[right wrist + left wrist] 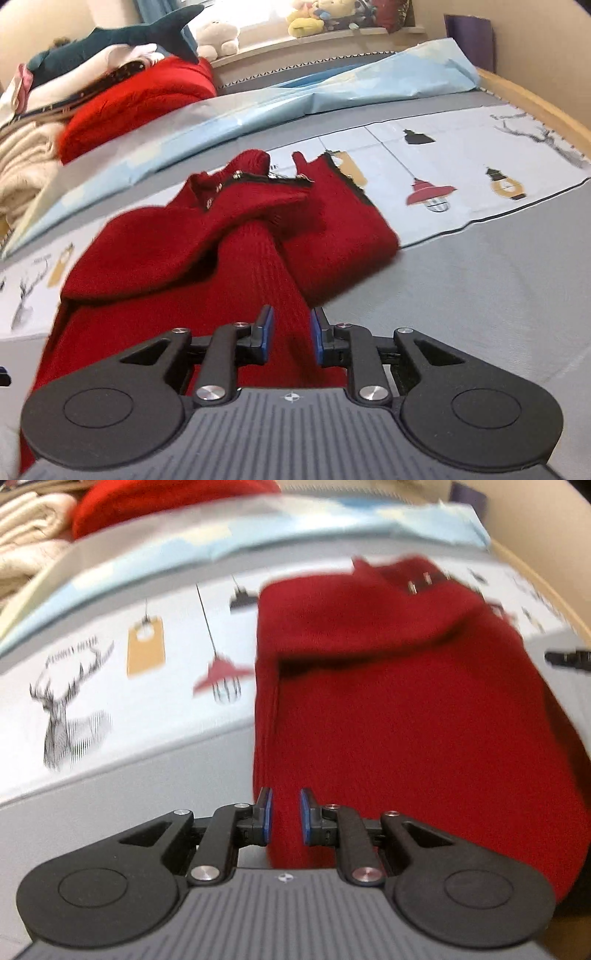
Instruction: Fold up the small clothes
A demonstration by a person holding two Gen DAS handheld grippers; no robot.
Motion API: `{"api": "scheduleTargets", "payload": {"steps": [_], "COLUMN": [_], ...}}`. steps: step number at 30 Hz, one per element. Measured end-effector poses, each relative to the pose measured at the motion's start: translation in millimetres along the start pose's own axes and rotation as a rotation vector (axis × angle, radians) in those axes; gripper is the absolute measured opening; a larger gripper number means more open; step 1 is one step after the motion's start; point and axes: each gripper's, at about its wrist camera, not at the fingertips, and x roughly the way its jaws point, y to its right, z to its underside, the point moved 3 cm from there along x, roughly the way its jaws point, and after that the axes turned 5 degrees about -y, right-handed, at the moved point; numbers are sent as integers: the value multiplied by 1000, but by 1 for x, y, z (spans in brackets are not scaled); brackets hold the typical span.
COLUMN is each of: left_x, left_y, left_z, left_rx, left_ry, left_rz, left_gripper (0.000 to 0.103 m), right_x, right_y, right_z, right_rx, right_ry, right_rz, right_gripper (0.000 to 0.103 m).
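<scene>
A: Garment? 
B: Dark red knit cardigan [229,236], ribbed, partly folded, on the printed bedsheet [461,177]. 
A: Tongs? 
B: Left gripper [286,819] and right gripper [291,338] each slightly parted, red knit between, pads not pinching.

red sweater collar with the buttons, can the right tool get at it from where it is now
Probably yes. The collar lies exposed on top of the red sweater, ahead of the right tool, and nothing covers it; the tool would only have to move forward over the knit between its fingers.

No text, label, brand or number can be read; the printed cloth [461,155] carries only drawings of lamps, tags and a deer
</scene>
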Motion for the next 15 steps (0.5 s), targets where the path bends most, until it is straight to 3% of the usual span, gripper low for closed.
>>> {"api": "scheduleTargets", "payload": {"steps": [6, 10, 15], "left_x": [1, 10, 42], "left_y": [10, 41, 89], "left_z": [-46, -67, -94], "left_rx": [-80, -14, 86], "left_ry": [151, 228, 252], "left_rz": [-10, 6, 61], "left_gripper": [17, 17, 17], "right_x": [36, 57, 74], "right_y": [-16, -24, -5], "right_z": [-35, -48, -65], "right_rx": [53, 89, 237], "right_ry": [46, 43, 64], "right_rz": [-122, -141, -123], "right_gripper": [28, 28, 28]}}
